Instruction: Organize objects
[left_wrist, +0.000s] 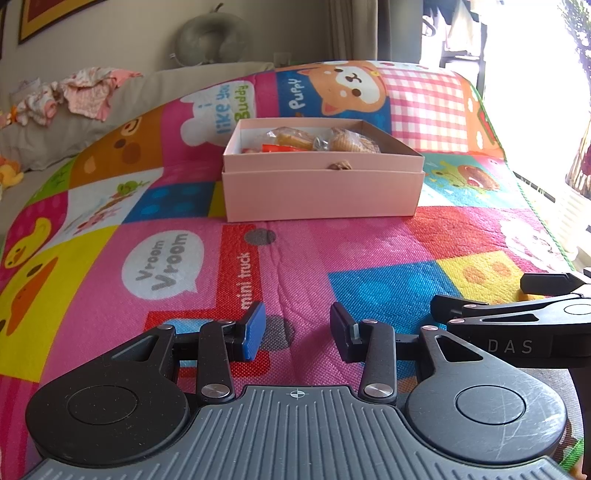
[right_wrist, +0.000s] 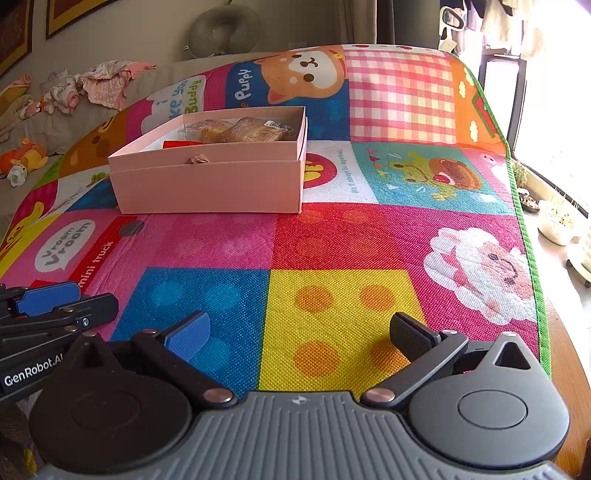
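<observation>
Pink box (left_wrist: 323, 195) of wrapped snacks (left_wrist: 317, 140) on the printed play mat (left_wrist: 369, 251).
Mat reads "Vroom Vroom", "mini truck", "Puppy"; gripper bodies read "GenRobot.AI" and "DAS". Left gripper (left_wrist: 297, 330) and right gripper (right_wrist: 299, 334) hover near, both wide and empty.

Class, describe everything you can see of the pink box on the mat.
The pink box looks like matte cardboard, rectangular and open-topped, its tray apparently nested in a slightly wider base or lid. A small tan tab sits at the front rim. Inside lie wrapped snacks and something red. It rests flat on the colourful mat, far from both grippers, untouched.
</observation>
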